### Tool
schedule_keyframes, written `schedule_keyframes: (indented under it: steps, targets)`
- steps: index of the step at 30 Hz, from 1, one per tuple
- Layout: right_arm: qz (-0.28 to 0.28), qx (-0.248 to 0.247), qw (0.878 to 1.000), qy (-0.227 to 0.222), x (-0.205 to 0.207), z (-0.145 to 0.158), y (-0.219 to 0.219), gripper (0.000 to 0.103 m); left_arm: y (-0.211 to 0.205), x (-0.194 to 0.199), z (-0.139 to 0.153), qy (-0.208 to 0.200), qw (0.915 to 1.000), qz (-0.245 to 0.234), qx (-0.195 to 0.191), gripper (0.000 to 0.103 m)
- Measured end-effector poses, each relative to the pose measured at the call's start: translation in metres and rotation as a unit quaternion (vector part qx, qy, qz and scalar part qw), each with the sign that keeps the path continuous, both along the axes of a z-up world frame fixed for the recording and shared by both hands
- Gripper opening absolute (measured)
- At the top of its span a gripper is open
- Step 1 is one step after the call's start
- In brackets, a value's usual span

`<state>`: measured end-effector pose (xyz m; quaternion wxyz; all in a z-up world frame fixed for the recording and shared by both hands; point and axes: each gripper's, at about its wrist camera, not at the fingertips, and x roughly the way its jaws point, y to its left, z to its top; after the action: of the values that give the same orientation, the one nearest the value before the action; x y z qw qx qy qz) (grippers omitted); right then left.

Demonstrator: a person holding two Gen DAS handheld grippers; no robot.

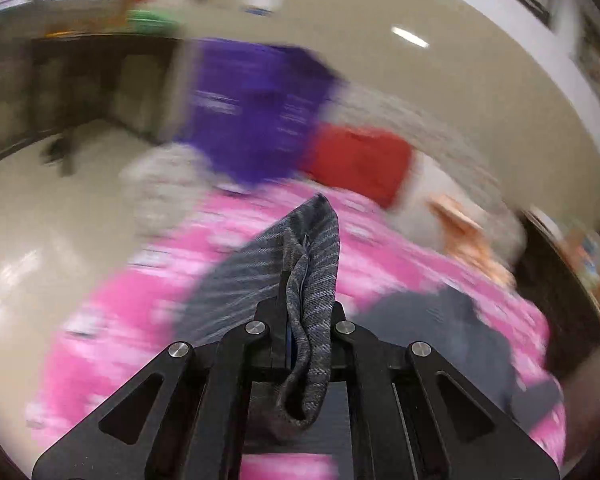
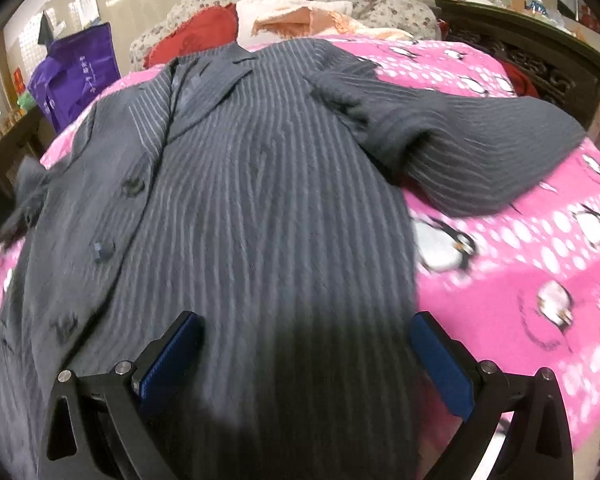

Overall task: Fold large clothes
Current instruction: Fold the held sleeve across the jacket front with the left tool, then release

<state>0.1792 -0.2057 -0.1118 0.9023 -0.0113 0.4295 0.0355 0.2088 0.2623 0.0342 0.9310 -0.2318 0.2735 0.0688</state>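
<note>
Left tool (image 1: pixel 304 280) clamped on a coat (image 2: pixel 236 200) edge, raised to fold it; right tool (image 2: pixel 306 360), jaws apart, hovers over coat spread on bed (image 2: pixel 540 280).

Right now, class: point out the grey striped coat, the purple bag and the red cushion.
grey striped coat (image 2: pixel 268 184): right wrist view, middle of its front.
purple bag (image 2: pixel 80 76): right wrist view, its front panel.
red cushion (image 2: pixel 204 28): right wrist view, its upper face.
</note>
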Motion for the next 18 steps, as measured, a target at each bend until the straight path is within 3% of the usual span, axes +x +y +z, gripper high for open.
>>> schedule_keyframes:
  steps: [4, 7, 9, 14, 18]
  targets:
    - [-0.012, 0.019, 1.0, 0.009, -0.025, -0.007, -0.017, 0.103, -0.129, 0.052, -0.002, -0.004, 0.9916, -0.129, -0.009, 0.004]
    - [-0.008, 0.006, 1.0, -0.014, -0.04, -0.01, -0.015, 0.103, -0.228, 0.084, -0.02, 0.005, 0.9751, -0.22, -0.023, 0.004]
    - [-0.008, -0.003, 1.0, -0.022, -0.041, -0.011, -0.011, 0.103, -0.289, 0.095, -0.048, 0.036, 0.9609, -0.272, -0.036, 0.004]
    - [-0.004, 0.016, 1.0, -0.027, -0.041, -0.014, -0.016, 0.103, -0.368, 0.091, -0.122, 0.125, 0.9364, -0.327, -0.024, 0.004]
    - [-0.002, 0.018, 0.999, -0.029, -0.041, -0.015, -0.015, 0.103, -0.377, 0.076, -0.14, 0.146, 0.9277, -0.342, -0.03, 0.007]
